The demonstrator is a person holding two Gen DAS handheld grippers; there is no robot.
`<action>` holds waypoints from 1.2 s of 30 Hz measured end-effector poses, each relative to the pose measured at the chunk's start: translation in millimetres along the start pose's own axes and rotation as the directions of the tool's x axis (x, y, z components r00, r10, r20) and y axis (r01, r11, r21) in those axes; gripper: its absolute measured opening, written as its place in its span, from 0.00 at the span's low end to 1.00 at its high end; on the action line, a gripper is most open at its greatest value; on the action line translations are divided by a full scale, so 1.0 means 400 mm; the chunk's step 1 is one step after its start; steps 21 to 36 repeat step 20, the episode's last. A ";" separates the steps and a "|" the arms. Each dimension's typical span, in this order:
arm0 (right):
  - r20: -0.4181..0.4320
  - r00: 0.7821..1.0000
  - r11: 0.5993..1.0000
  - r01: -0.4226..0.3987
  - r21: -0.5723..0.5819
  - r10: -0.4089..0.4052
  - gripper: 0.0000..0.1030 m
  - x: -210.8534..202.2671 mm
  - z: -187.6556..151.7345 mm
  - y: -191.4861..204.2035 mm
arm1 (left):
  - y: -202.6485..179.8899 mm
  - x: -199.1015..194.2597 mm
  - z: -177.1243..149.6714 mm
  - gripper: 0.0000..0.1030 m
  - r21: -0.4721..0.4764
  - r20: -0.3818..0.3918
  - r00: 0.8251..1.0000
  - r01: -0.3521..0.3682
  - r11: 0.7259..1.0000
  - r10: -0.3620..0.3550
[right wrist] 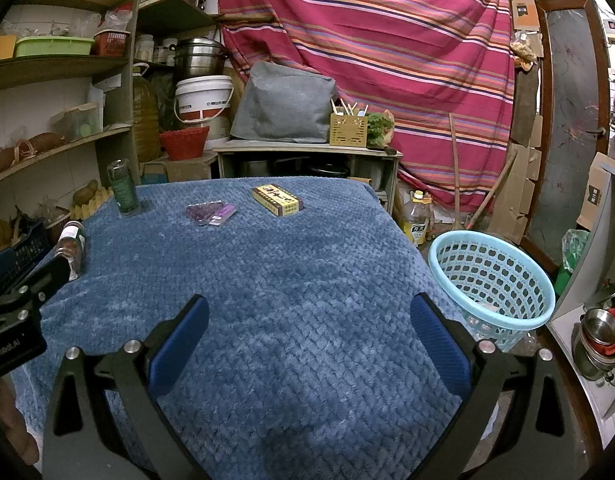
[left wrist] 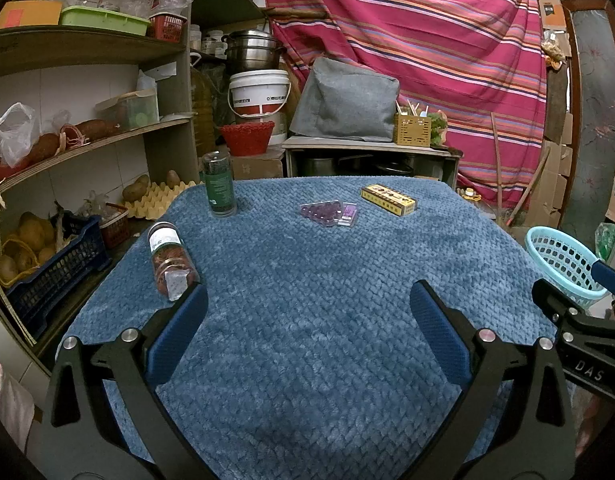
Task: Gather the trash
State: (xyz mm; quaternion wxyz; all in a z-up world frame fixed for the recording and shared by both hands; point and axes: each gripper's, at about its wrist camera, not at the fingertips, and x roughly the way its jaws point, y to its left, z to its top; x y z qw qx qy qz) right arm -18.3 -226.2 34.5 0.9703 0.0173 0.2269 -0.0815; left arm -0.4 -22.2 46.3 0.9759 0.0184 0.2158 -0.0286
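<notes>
hovering over a blue blanket that covers the table, the left gripper and the right gripper both have their jaws spread wide with nothing between them. taking the blanket as the landmark: at its far left corner a green bottle stands upright; nearer along its left edge a jar lies on its side, just beside the left gripper's left finger. a purple blister pack and a yellow box lie apart near its far edge. only the right wrist view shows the light blue basket whole, standing on the floor just off the blanket's right edge; the left wrist view catches just its rim. the blanket's middle and near half are bare.
</notes>
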 end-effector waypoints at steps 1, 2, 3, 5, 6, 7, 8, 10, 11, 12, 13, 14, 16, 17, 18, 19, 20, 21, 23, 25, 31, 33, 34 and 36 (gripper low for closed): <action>-0.001 1.000 1.000 0.000 0.000 0.000 0.95 0.000 0.000 0.000 | -0.001 0.000 0.000 0.95 0.000 0.000 1.000 0.000 1.000 0.000; -0.001 1.000 1.000 0.000 0.000 0.000 0.96 0.000 0.000 0.000 | 0.000 0.001 0.000 0.95 -0.001 -0.001 1.000 0.001 1.000 -0.001; -0.001 1.000 1.000 0.000 0.000 0.000 0.95 0.000 0.000 0.000 | -0.003 0.000 0.002 0.95 -0.001 -0.001 1.000 0.001 1.000 -0.001; -0.001 1.000 1.000 0.000 -0.001 0.000 0.95 0.000 0.000 0.001 | 0.000 0.001 0.000 0.95 0.000 -0.001 1.000 0.000 1.000 0.000; -0.001 1.000 1.000 0.000 0.000 0.000 0.95 -0.001 0.000 0.001 | -0.002 0.000 0.002 0.95 0.000 -0.001 1.000 0.000 1.000 0.000; -0.001 1.000 1.000 0.000 -0.001 0.000 0.95 0.000 0.000 0.001 | -0.003 0.000 0.002 0.95 0.000 0.000 1.000 -0.001 1.000 0.001; -0.001 1.000 1.000 -0.001 -0.003 0.001 0.95 -0.002 -0.001 0.001 | 0.001 0.001 0.001 0.95 -0.001 -0.001 1.000 -0.001 1.000 0.001; 0.001 1.000 1.000 -0.001 -0.004 0.001 0.95 -0.002 -0.001 0.001 | 0.001 0.001 -0.001 0.95 -0.001 -0.001 1.000 -0.001 1.000 0.001; 0.002 1.000 1.000 -0.002 -0.006 0.002 0.95 -0.005 -0.001 -0.002 | 0.004 0.002 -0.003 0.95 0.001 -0.002 1.000 -0.002 1.000 0.002; 0.003 1.000 1.000 -0.003 -0.007 0.003 0.96 -0.006 -0.003 -0.004 | 0.001 0.001 -0.001 0.95 0.001 0.000 1.000 -0.002 1.000 0.002; 0.003 1.000 1.000 -0.005 -0.007 0.005 0.96 -0.006 -0.003 -0.007 | 0.003 0.001 -0.002 0.95 0.002 0.000 1.000 -0.002 1.000 0.002; 0.003 1.000 1.000 -0.005 -0.008 0.005 0.96 -0.006 -0.003 -0.007 | 0.004 0.001 -0.004 0.95 0.002 -0.001 1.000 -0.003 1.000 0.003; 0.002 1.000 1.000 -0.003 -0.007 0.003 0.96 -0.005 -0.002 -0.008 | 0.009 0.002 -0.006 0.95 0.001 -0.003 1.000 -0.007 1.000 0.007; 0.002 1.000 1.000 -0.004 -0.006 0.004 0.95 -0.006 -0.003 -0.006 | 0.012 0.003 -0.011 0.95 0.001 -0.004 1.000 -0.008 1.000 0.008; 0.002 1.000 1.000 -0.005 -0.006 0.005 0.95 -0.005 -0.004 -0.009 | 0.020 0.002 -0.014 0.95 0.000 -0.003 1.000 -0.007 1.000 0.007; 0.002 1.000 1.000 -0.001 -0.007 0.001 0.95 -0.005 -0.003 -0.011 | 0.013 0.003 -0.010 0.95 0.000 -0.002 1.000 -0.009 1.000 0.009; 0.001 1.000 1.000 0.001 -0.010 -0.001 0.95 -0.004 -0.002 -0.016 | 0.020 0.002 -0.013 0.95 -0.002 0.000 1.000 -0.009 1.000 0.009; 0.001 1.000 1.000 0.001 -0.010 -0.001 0.95 -0.004 -0.002 -0.016 | 0.020 0.002 -0.013 0.95 -0.002 0.000 1.000 -0.009 1.000 0.009; 0.001 1.000 1.000 0.001 -0.010 -0.001 0.95 -0.004 -0.002 -0.016 | 0.020 0.002 -0.013 0.95 -0.002 0.000 1.000 -0.009 1.000 0.009; 0.001 1.000 1.000 0.001 -0.010 -0.001 0.95 -0.004 -0.002 -0.016 | 0.020 0.002 -0.013 0.95 -0.002 0.000 1.000 -0.009 1.000 0.009; 0.001 1.000 1.000 0.001 -0.010 -0.001 0.95 -0.004 -0.002 -0.016 | 0.020 0.002 -0.013 0.95 -0.002 0.000 1.000 -0.009 1.000 0.009; 0.001 1.000 1.000 0.001 -0.010 -0.001 0.95 -0.004 -0.002 -0.016 | 0.020 0.002 -0.013 0.95 -0.002 0.000 1.000 -0.009 1.000 0.009; 0.001 1.000 1.000 0.001 -0.010 -0.001 0.95 -0.004 -0.002 -0.016 | 0.020 0.002 -0.013 0.95 -0.002 0.000 1.000 -0.009 1.000 0.009; 0.001 1.000 1.000 0.001 -0.010 -0.001 0.95 -0.004 -0.002 -0.016 | 0.020 0.002 -0.013 0.95 -0.002 0.000 1.000 -0.009 1.000 0.009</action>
